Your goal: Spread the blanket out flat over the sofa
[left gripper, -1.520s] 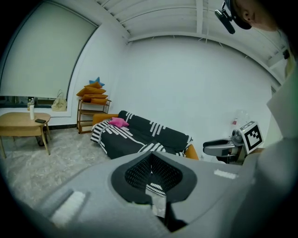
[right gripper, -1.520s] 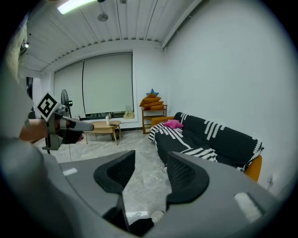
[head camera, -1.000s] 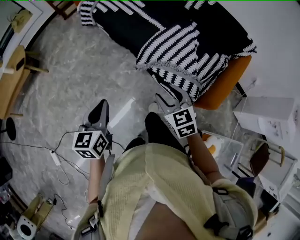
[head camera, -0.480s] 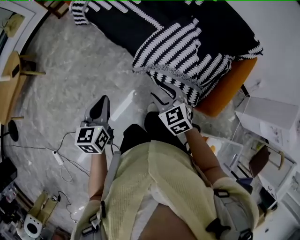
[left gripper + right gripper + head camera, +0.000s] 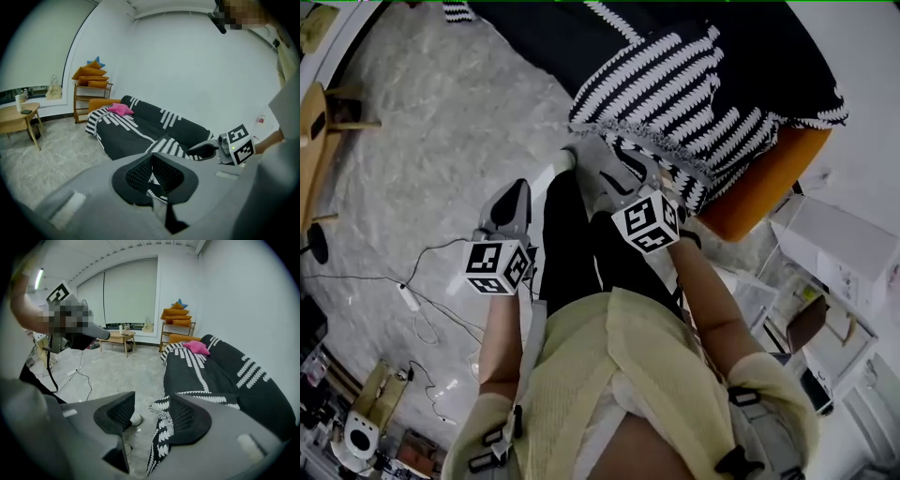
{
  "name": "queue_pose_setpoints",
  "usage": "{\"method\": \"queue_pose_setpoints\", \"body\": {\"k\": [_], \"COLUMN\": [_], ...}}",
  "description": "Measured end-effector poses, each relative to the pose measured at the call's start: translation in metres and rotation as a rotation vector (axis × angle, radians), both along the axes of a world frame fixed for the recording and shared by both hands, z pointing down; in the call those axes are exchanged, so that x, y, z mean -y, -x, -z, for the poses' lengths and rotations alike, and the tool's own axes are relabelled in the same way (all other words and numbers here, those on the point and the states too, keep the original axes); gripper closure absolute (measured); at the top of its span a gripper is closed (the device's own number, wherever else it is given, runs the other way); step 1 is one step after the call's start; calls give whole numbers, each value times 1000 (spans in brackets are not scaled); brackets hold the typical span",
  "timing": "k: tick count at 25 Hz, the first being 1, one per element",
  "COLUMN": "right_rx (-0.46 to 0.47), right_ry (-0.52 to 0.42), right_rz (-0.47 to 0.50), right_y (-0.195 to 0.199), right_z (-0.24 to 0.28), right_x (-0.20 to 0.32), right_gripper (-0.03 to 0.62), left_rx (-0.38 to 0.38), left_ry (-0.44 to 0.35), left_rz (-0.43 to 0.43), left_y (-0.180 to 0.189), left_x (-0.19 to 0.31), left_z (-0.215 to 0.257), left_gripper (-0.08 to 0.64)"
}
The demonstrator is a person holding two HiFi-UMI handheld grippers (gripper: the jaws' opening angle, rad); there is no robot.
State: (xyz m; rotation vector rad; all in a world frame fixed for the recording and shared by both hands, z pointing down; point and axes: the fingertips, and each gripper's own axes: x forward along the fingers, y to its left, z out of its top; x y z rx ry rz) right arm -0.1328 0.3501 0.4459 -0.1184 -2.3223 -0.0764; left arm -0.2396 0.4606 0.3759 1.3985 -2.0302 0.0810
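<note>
Though open, right gripper (image 5: 151,405) beside blanket (image 5: 211,376)

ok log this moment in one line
blanket draped unevenly on sofa | left gripper shut, empty | right gripper open near its hanging edge

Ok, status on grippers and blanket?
Right gripper open, near fringed edge of black-and-white striped blanket, not gripping. Left gripper shut, empty. Nothing in the way.

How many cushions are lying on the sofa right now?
1: a pink cushion at the far end of the sofa, lying on the blanket. Others may be hidden under the blanket.
</note>
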Motion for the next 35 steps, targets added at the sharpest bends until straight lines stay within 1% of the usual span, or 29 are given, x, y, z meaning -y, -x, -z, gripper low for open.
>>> {"method": "queue_pose_setpoints", "body": {"k": [3, 7, 13, 18, 24, 31, 35], "right_rx": [-26, -59, -141, -197, -249, -321, -355], "right_ry": [0, 14, 4, -38, -58, -52, -105], "right_rz": [7, -8, 12, 69, 145, 217, 280], "right_y": [10, 27, 47, 74, 105, 110, 111], "right_z": [-15, -40, -97, -147, -198, -249, -271], "right_x": [5, 11, 17, 21, 22, 17, 9], "right_gripper": [374, 374, 371, 364, 359, 353, 336], "left_rx": [-21, -19, -50, -64, -104, -136, -145], "left_ry": [10, 32, 50, 62, 96, 126, 137], "left_rz": [-16, -61, -116, -154, -145, -103, -75], "left_y": [5, 26, 50, 70, 94, 111, 121], "left_x": [5, 18, 40, 56, 56, 53, 43], "left_z": [-24, -50, -88, -123, -168, -210, -226], "left_gripper": [557, 557, 557, 557, 557, 557, 557]}}
